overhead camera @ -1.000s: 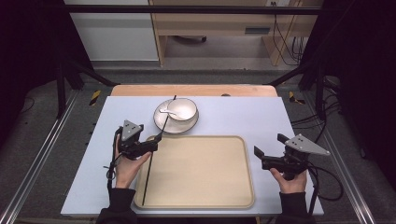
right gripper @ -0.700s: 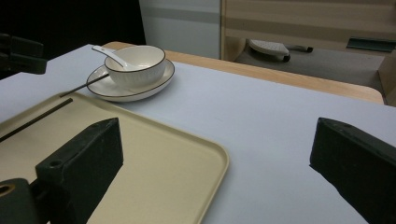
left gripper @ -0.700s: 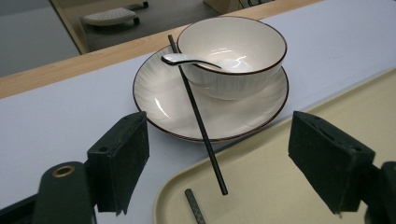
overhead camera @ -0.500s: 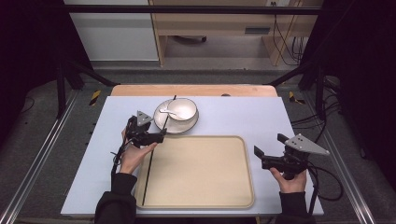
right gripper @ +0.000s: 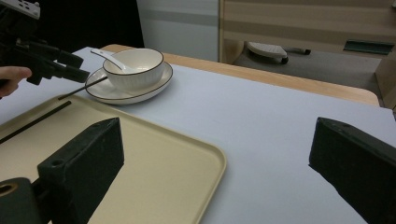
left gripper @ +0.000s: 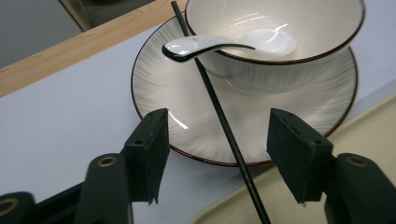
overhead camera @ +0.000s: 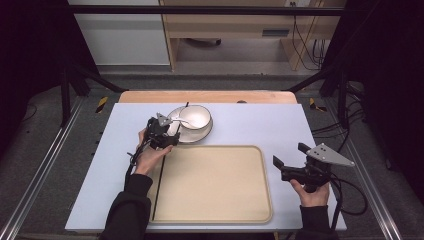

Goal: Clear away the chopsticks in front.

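One big tray (overhead camera: 215, 200) lies near the person on the table (overhead camera: 260, 125). Far left of it sits a plate (left gripper: 154, 93) with a bowl (left gripper: 280, 51) and spoon (left gripper: 224, 44). A thin stick (left gripper: 224, 126) runs between the left gripper (left gripper: 219, 154), whose half-open jaws have just been closing, not touching it. The right gripper (right gripper: 215, 158) gapes wide, empty.

Dark-rimmed white bowl (left gripper: 275, 42), beige tray (overhead camera: 215, 185)

No readable text, label or number anywhere — plain surfaces throughout.
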Tool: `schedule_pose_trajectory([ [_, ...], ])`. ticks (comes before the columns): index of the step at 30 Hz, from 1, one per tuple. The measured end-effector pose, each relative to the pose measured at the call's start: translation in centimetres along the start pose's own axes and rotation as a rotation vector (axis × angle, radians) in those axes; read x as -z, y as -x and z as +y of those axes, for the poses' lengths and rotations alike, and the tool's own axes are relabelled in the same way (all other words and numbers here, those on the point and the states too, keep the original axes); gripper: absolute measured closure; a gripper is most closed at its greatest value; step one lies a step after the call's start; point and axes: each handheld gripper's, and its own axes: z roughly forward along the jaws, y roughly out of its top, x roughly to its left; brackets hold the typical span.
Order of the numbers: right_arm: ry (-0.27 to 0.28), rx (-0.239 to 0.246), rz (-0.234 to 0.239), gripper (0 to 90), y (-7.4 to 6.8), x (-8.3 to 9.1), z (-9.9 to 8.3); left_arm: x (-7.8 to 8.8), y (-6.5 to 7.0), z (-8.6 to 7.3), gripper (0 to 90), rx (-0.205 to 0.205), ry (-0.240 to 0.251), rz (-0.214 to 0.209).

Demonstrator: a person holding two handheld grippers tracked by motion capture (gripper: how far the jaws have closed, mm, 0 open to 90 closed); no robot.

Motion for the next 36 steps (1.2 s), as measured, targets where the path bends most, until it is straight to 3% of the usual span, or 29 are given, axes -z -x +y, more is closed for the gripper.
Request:
schedule_pose_trajectory([
  [5,-0.009,-0.002,0.003,3.1,0.0,-0.1,-0.1,-1.2,0.0,0.4,48.0,-0.018,-0.026,0.026],
  [19,-0.007,-0.001,0.006,3.2,0.1,-0.1,0.0,-3.4,0.1,0.6,71.8,0.032,-0.055,0.007],
  [36,-0.011,-0.004,0.009,3.2,0.0,-0.1,-0.1,-3.9,-0.1,0.4,84.8,0.099,-0.063,0.045],
])
